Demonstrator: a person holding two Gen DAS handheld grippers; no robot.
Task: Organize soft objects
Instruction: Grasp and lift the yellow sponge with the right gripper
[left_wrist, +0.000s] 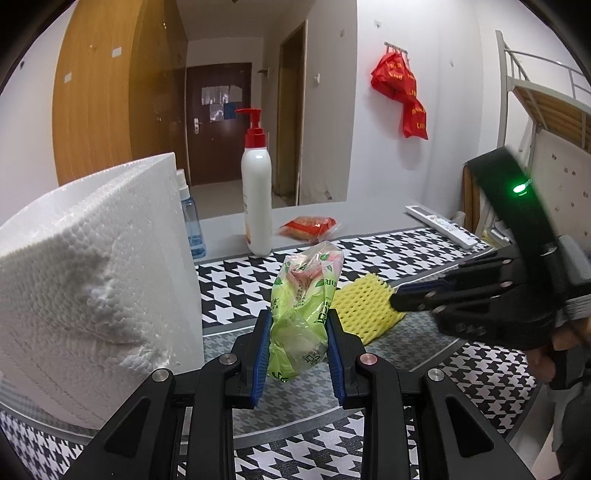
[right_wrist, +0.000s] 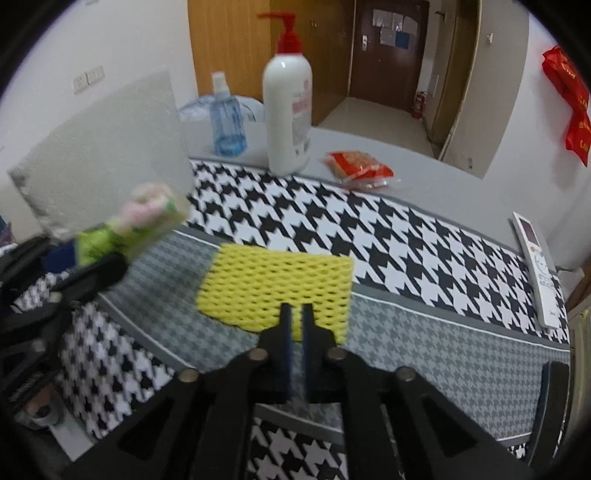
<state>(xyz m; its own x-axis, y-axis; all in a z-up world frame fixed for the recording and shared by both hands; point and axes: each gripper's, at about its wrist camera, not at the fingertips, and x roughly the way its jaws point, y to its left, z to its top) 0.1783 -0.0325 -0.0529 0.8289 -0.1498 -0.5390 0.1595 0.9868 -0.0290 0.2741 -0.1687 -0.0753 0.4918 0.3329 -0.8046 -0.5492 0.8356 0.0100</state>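
Note:
My left gripper (left_wrist: 297, 325) is shut on a green plastic bag (left_wrist: 303, 314) with soft pink and white contents, held upright above the houndstooth cloth. The bag also shows blurred in the right wrist view (right_wrist: 136, 225), with the left gripper (right_wrist: 92, 273) below it. A yellow foam net (right_wrist: 275, 284) lies flat on the cloth; it also shows in the left wrist view (left_wrist: 364, 306). My right gripper (right_wrist: 295, 314) has its jaws nearly together with a narrow gap, fingertips over the net's near edge; whether it pinches the net is unclear. It also appears in the left wrist view (left_wrist: 399, 299).
A white foam block (left_wrist: 96, 280) stands at the left. A white pump bottle (left_wrist: 256, 199), a blue spray bottle (right_wrist: 227, 118), a red snack packet (right_wrist: 360, 166) and a white remote (right_wrist: 537, 269) sit along the table's far and right edges. Houndstooth cloth (right_wrist: 406, 240) covers the table.

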